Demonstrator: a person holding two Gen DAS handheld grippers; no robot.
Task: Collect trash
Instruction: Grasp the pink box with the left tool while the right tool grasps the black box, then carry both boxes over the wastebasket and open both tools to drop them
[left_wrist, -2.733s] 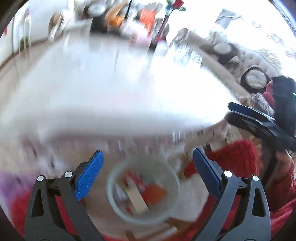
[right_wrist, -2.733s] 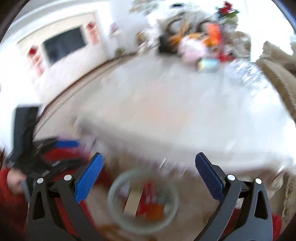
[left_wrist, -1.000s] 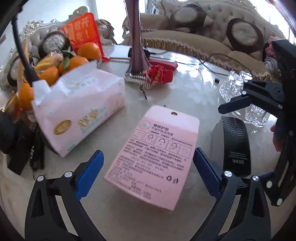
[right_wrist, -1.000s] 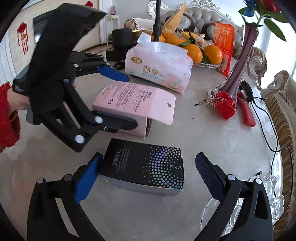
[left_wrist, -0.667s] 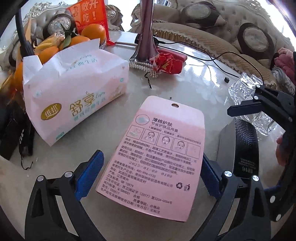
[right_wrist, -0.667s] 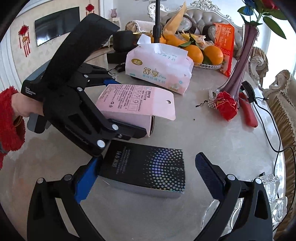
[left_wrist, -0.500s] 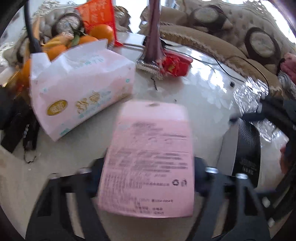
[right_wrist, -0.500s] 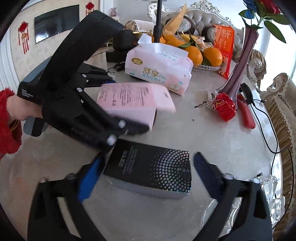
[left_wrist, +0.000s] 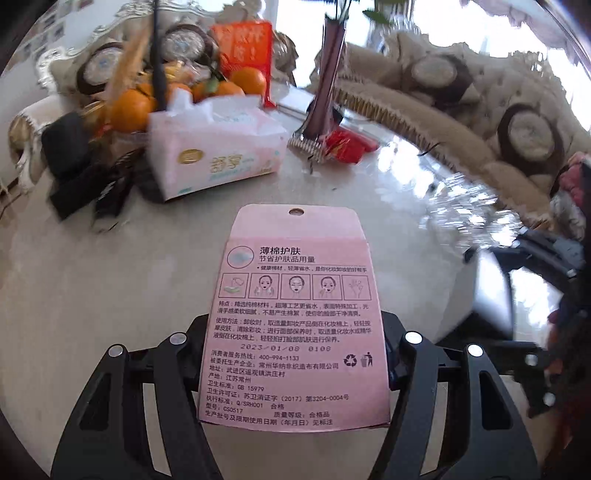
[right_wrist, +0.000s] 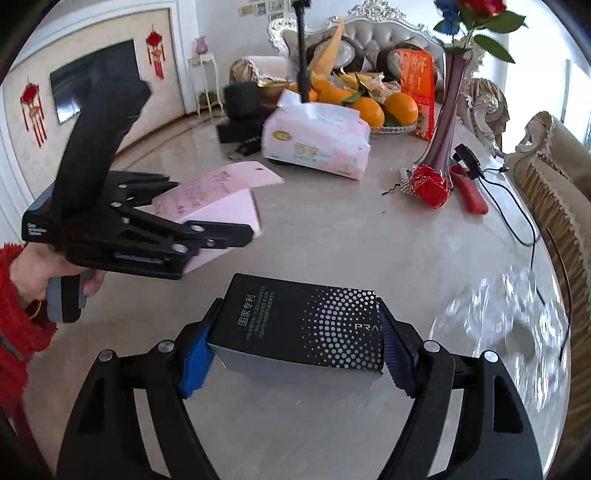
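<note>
A pink cotton-pad box (left_wrist: 295, 314) with printed text stands between the jaws of my left gripper (left_wrist: 293, 354), which is shut on its sides and holds it above the marble table (left_wrist: 110, 277). In the right wrist view the same pink box (right_wrist: 218, 192) hangs clear of the tabletop at the left, a hand in a red sleeve (right_wrist: 22, 332) behind it. My right gripper (right_wrist: 295, 343) is shut on a black box with a silver dot pattern (right_wrist: 306, 325). Its blue pads (right_wrist: 195, 354) press both ends of that box, which is raised off the table.
A pink tissue pack (right_wrist: 314, 144), a dish of oranges (right_wrist: 399, 107) and black items (right_wrist: 240, 107) stand at the back. A purple vase (right_wrist: 447, 122), red foil (right_wrist: 430, 186), red-handled cutters (right_wrist: 471, 188) and a black cable (right_wrist: 517, 221) lie right. Blurred glassware (right_wrist: 498, 306) sits near the right edge.
Both grippers stood open around the boxes lying on the table. They have closed on them and lifted them, the pink box on the left and the black box on the right.
</note>
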